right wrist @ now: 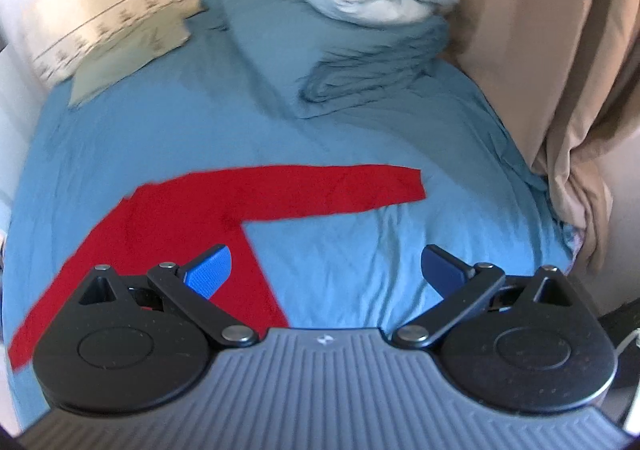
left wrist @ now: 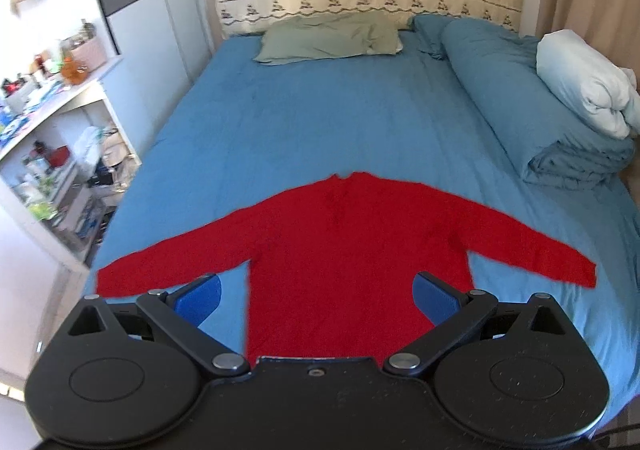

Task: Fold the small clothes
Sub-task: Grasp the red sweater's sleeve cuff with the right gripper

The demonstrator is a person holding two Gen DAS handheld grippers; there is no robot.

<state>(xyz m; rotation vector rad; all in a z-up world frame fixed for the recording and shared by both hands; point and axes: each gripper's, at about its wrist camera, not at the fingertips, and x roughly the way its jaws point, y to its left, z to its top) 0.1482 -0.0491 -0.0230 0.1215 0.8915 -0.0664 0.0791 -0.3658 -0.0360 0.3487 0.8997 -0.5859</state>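
Blue bed (left wrist: 304,122) — flat red sweater (left wrist: 352,250), tongs wide.

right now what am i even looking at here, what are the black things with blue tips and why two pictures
Each picture comes from a camera on a hand-held tool: a person holds one pair of tongs in each hand. The black arms with blue pads are those tongs. One picture looks along the left tongs, the other along the right tongs. Both are open and hold nothing. Ahead is a bed with a red sweater spread flat, sleeves out. The right view mostly shows one sleeve. Farther back are a pillow and a folded duvet.
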